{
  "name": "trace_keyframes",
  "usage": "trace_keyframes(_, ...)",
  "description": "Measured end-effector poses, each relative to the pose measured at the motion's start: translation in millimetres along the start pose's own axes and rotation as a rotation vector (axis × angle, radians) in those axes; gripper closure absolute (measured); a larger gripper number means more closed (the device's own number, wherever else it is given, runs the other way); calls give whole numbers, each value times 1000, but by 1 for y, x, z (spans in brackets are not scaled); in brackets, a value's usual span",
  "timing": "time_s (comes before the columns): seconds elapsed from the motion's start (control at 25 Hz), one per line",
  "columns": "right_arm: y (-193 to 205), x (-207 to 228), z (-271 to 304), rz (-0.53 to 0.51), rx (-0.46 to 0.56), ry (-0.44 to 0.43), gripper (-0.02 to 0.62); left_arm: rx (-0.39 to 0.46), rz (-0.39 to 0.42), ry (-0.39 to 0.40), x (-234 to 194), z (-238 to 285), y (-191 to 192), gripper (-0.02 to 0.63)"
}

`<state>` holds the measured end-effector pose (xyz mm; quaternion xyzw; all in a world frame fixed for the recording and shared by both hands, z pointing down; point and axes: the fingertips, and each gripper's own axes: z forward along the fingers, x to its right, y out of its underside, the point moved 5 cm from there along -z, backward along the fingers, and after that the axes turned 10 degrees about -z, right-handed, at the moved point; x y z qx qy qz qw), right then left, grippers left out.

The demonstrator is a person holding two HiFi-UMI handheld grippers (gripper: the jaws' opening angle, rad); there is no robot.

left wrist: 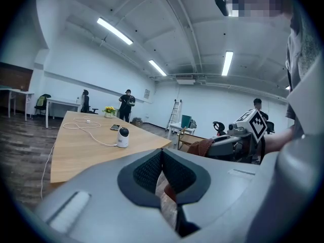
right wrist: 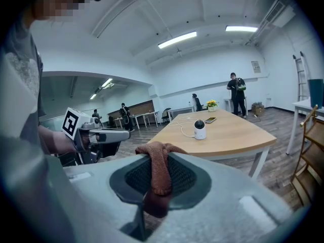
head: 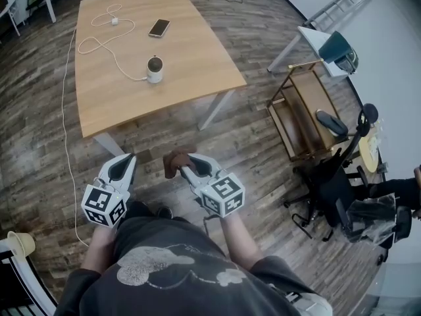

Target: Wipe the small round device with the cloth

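1. Left gripper (head: 123, 165): held low in front of the person's body, above the floor (head: 39, 130), pointing toward the table (head: 191, 64). Jaws pressed together, nothing between them.
2. Right gripper (head: 189, 166): just beside the left, aimed the same way. Jaws clamped on the brown cloth (right wrist: 158, 168), which drapes over their tips.
3. Device (head: 154, 69): white with a dark top, upright on the table, well apart from both grippers. A white cable (head: 105, 47) runs from it in loops across the tabletop.
4. Phone (head: 158, 27): lies flat on the table beyond the device.
5. Room: wood-plank floor. A wooden trolley (head: 302, 110) and a black chair (head: 335, 189) stand to the right of the table, with a ladder (head: 335, 8) near the wall. The gripper views show people standing at the far end.
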<state>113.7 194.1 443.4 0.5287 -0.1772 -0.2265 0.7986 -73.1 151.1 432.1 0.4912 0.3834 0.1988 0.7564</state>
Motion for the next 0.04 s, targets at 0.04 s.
trace_keyframes(0.04,0,0,0,0,0,2,546,1,0,0,-1,0,-1,588)
